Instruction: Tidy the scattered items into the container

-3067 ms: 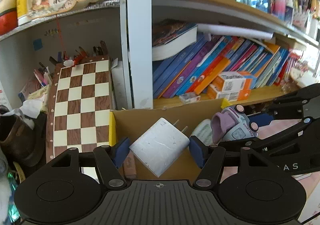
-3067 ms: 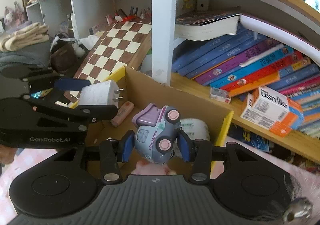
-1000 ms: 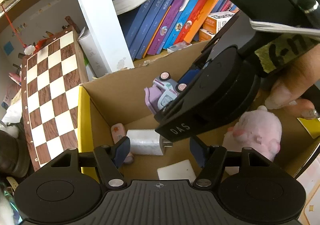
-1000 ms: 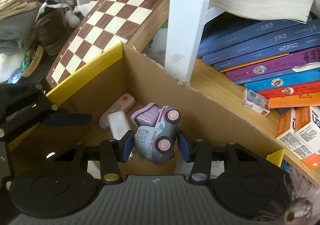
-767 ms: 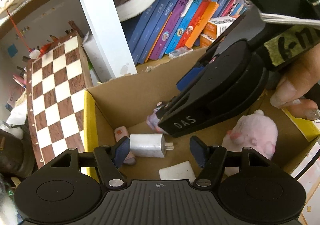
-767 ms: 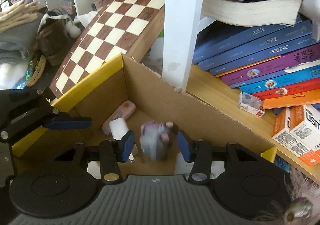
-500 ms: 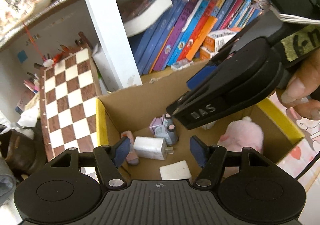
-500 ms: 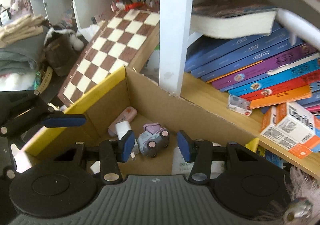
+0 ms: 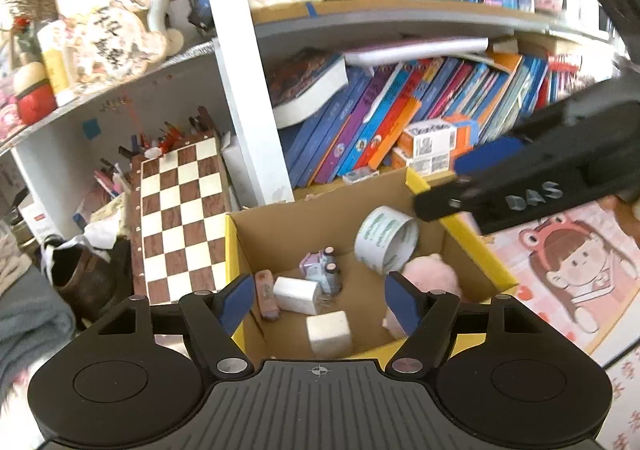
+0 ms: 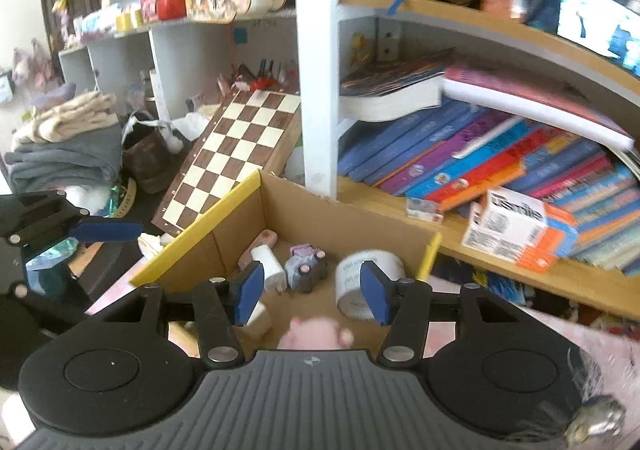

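A cardboard box (image 9: 280, 226) with yellow flaps stands below the bookshelf. In it lie a white charger (image 9: 296, 294), a purple toy truck (image 9: 322, 270), a pink eraser (image 9: 266, 294), a tape roll (image 9: 386, 240), a pink plush pig (image 9: 430, 274) and a white block (image 9: 330, 332). My left gripper (image 9: 320, 302) is open and empty above the box's near edge. My right gripper (image 10: 310, 292) is open and empty above the box (image 10: 320, 221); the truck (image 10: 306, 268), charger (image 10: 272, 268) and tape roll (image 10: 368, 270) show between its fingers.
A chessboard (image 9: 180, 221) leans left of the box. Rows of books (image 9: 380, 129) and small cartons (image 9: 432, 137) fill the shelf behind. A white shelf post (image 9: 244, 89) rises behind the box. A cartoon-print mat (image 9: 572, 262) lies at right. Folded clothes (image 10: 68, 153) lie at far left.
Both grippers have let go: the charger and the toy truck now lie in the box. Both grippers have pulled back and up from the box, open and empty.
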`<state>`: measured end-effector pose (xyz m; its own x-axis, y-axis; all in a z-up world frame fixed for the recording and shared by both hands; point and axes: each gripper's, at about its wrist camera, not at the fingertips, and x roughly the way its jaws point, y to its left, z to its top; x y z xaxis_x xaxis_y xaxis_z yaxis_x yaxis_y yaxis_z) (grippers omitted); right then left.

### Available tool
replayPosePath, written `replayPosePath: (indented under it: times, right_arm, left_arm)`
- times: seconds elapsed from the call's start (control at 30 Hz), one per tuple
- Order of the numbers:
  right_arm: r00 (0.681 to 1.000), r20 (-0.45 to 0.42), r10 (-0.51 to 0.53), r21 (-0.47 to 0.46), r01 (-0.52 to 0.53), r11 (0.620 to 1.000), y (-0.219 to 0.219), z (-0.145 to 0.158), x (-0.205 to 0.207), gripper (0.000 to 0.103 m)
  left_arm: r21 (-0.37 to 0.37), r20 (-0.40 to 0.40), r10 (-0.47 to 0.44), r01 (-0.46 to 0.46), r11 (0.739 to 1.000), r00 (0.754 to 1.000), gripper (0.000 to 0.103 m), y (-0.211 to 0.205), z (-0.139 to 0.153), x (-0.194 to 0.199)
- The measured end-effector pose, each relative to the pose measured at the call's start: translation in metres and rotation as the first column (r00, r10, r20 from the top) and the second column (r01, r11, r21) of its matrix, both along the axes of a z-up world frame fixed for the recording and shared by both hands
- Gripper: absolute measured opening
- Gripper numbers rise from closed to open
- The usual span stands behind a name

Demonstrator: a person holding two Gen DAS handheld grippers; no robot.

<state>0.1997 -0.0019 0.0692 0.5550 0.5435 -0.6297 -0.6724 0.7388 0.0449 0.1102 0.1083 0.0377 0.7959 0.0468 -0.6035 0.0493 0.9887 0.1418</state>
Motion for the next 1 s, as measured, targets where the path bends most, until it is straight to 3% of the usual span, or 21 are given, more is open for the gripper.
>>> replayPosePath:
  times: [0.23, 0.6, 1.0]
  right_arm:
    - [0.995, -0.023, -0.098, 0.043, 0.099, 0.994, -0.054, -0.002, -0.043, 0.056]
    - [0.964, -0.044, -0.262, 0.004, 0.262, 0.965, -0.114, -0.031, -0.084, 0.065]
    - [0.923, -0.003, -0.385, -0.047, 0.384, 0.922, -0.150, -0.060, -0.120, 0.084]
  left_arm:
    - [-0.077, 0.035, 0.058, -0.055, 0.996, 0.998, 0.080, -0.016, 0.002, -0.036]
    - [-0.074, 0.036, 0.107, -0.105, 0.992, 0.994, 0.091, -0.046, -0.014, -0.064]
    - [-0.083, -0.013, 0.108, -0.109, 0.991, 0.994, 0.096, -0.071, -0.030, -0.083]
